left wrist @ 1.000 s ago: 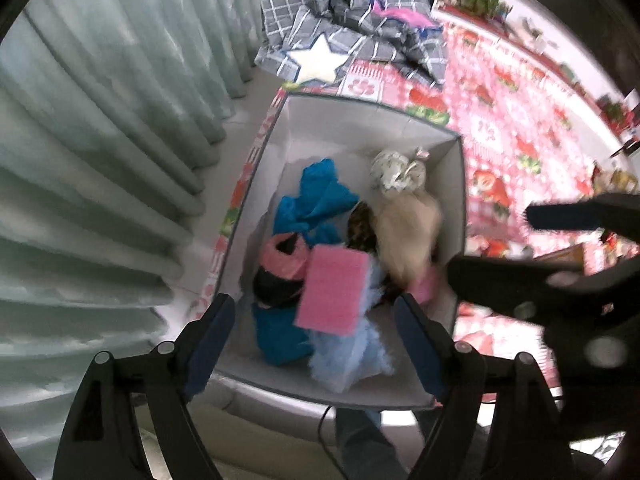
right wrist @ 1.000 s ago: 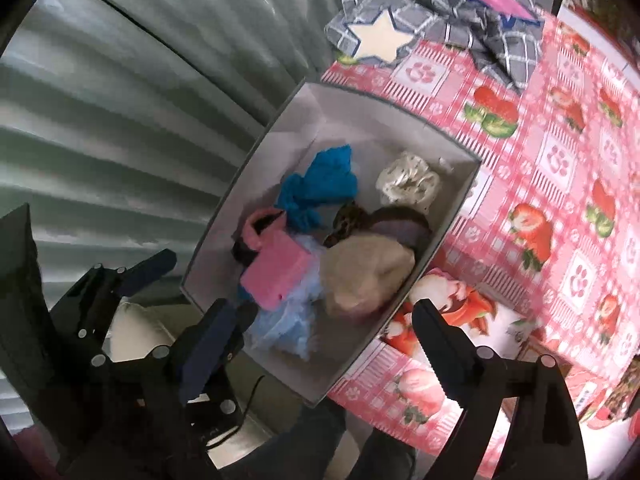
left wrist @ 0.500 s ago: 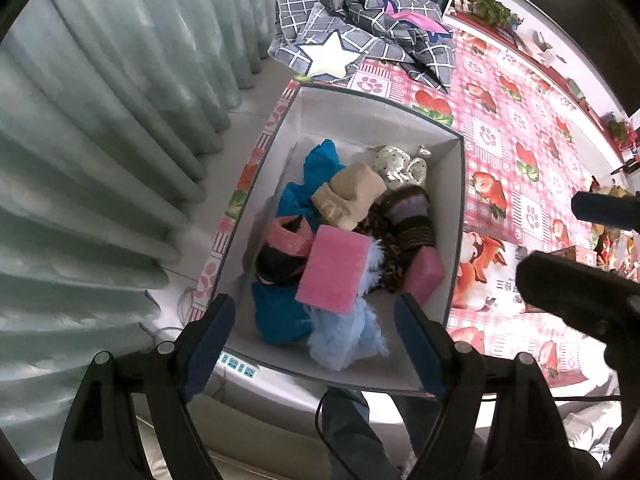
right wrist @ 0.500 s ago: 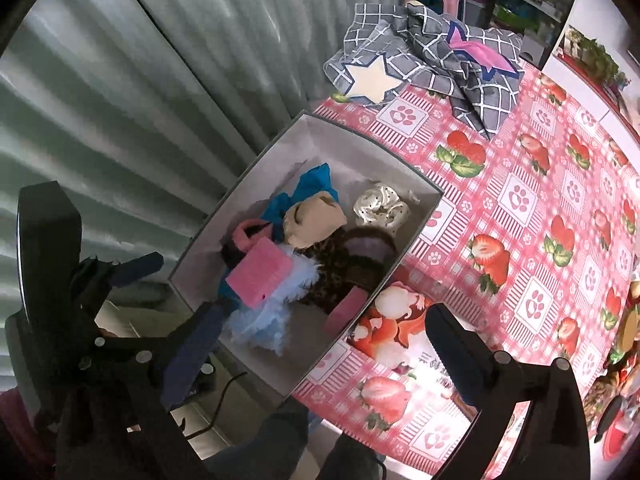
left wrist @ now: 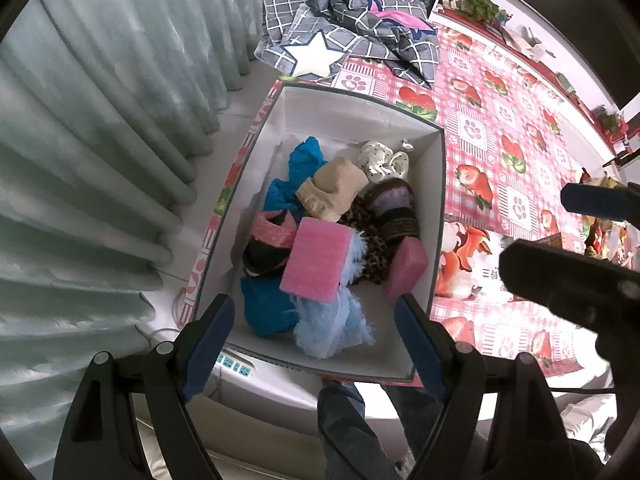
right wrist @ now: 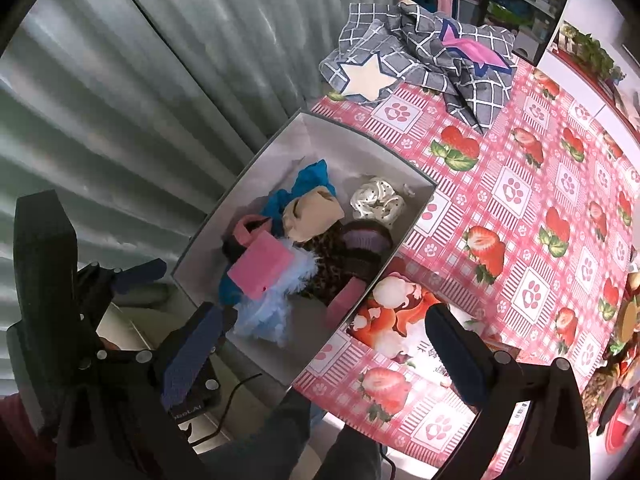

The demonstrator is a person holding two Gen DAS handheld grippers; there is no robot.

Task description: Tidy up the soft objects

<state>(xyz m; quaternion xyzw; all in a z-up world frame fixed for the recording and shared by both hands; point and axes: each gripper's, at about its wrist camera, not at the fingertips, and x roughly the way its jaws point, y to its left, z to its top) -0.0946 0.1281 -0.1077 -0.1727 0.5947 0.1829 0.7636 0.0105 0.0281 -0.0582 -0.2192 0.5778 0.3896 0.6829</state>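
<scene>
The white open-topped cardboard box [left wrist: 434, 216] sits at the corner of the table under a pink strawberry-print tablecloth [right wrist: 520, 184], close by the pale pleated curtain [left wrist: 100, 140]. Only the left wrist view shows a white power strip [left wrist: 236, 364] below the box's near edge. A beige rolled sock [left wrist: 332, 194], a second ago under the right gripper [right wrist: 320, 352], now lies in the box beside a blue cloth [left wrist: 304, 160] and a flat pink sponge [left wrist: 316, 260]. The right gripper has lifted, jaws wide and empty; the left gripper [left wrist: 312, 344] hovers open, holding nothing. Tablecloth right of the box lies bare.
</scene>
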